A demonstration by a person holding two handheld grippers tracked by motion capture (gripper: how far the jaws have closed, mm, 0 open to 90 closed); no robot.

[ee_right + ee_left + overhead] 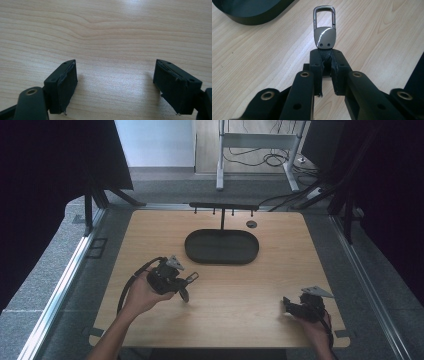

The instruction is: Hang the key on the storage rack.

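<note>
Nearest the person, the right gripper [289, 304] rests low at the table's [240, 310] near right corner, well right of the oval black tray [222, 247], jaws spread with nothing between them. Nearer that tray, left of it, the left gripper [326, 65] pinches a key fob [325, 33] by its dark strap: polished metal plate, two rivets, rectangular snap clip pointing forward. The step looks like carrying; next likely calls for hanging the clip on the hook rack [223, 206] behind the tray.
</note>
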